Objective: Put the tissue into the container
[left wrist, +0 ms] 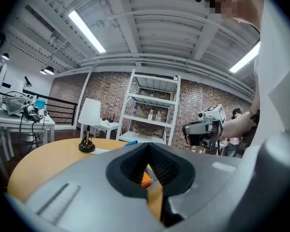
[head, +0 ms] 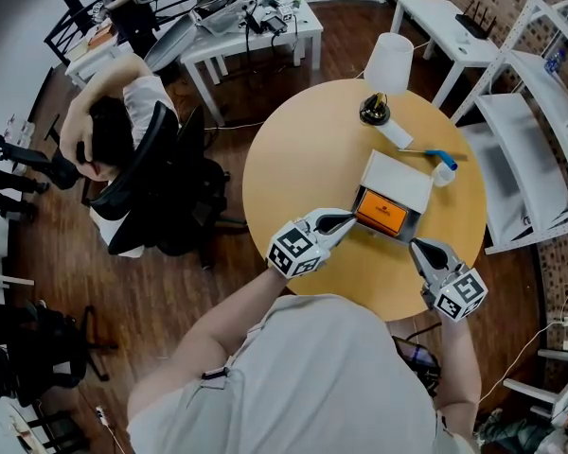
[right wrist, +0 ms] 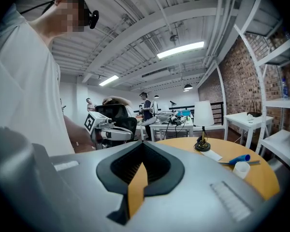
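On the round wooden table [head: 293,159] stands a grey box [head: 409,227] with an orange packet [head: 381,216] inside it. A white square sheet or lid [head: 398,180] lies over the box's far half; I cannot tell which it is. My left gripper [head: 352,220] is shut and empty, its tips at the box's near left edge. The right gripper [head: 417,245] is also shut and empty, just off the box's near right corner. In the left gripper view the closed jaws [left wrist: 147,166] show a sliver of orange behind them. The right gripper view [right wrist: 140,166] shows only tabletop past its jaws.
A white-shaded lamp [head: 388,64] stands at the table's far edge, with a white paper strip [head: 394,135], a blue-handled tool [head: 442,156] and a small white cup [head: 442,173] near it. White shelving [head: 530,130] is on the right. A person sits in an office chair [head: 142,173] on the left.
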